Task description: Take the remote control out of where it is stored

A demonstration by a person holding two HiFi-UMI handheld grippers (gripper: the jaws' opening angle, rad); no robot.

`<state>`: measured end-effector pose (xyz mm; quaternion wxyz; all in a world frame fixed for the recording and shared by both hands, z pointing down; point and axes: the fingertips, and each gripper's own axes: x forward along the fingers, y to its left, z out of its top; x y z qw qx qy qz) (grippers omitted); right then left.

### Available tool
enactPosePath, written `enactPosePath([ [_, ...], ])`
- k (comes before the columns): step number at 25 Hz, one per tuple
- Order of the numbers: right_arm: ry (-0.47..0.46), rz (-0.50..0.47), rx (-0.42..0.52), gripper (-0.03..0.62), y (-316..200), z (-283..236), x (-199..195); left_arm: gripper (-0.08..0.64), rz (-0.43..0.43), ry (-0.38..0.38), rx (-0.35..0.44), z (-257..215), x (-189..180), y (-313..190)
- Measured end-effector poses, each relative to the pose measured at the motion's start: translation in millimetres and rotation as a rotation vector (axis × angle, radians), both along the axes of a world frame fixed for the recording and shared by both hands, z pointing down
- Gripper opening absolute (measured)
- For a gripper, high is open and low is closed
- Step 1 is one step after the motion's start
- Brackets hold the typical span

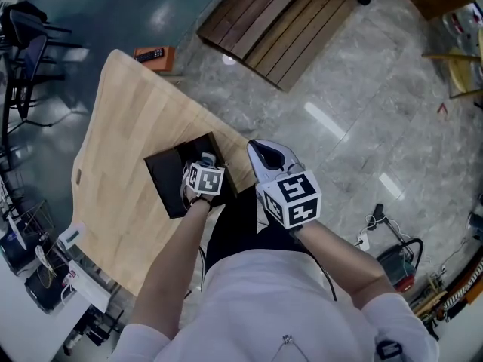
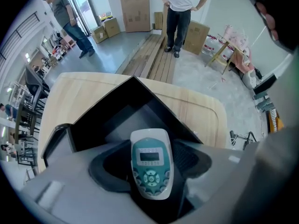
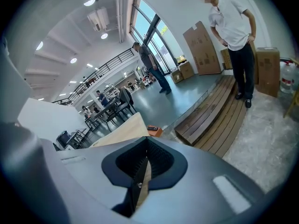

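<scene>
– Remote control [image 2: 149, 169]: location?
– Pinched upright between fingers of L gripper [image 1: 202, 173]; screen & keypad facing the left gripper view's cam, lower end hidden by the fingers.
– Storage?
– Black box [image 1: 167, 178], open, on pale wood counter [image 1: 113, 119] near its edge; directly behind & below remote. Cannot tell whether remote is fully clear of it.
– R gripper [image 3: 141, 174]?
– Fingers clenched together, nothing between. Held at counter edge, just beside L gripper, apart from box & remote.

Rt claw [image 3: 145, 158] — jaws together, table [image 3: 125, 129] beyond.
</scene>
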<state>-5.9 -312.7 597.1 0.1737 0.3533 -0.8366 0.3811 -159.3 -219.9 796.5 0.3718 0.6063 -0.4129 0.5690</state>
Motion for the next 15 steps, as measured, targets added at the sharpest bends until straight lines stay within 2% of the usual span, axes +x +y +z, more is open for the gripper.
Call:
enactPosePath([
  [10, 0.01, -0.015, 0.015, 0.028, 0, -5, -4, 0.276, -0.068, 0.09, 0.077, -24, -3, 0],
  [15, 0.012, -0.045, 0.042, 0.028, 1, -17, -15, 0.276, -0.102, 0.122, 0.157, -50, -10, -1],
])
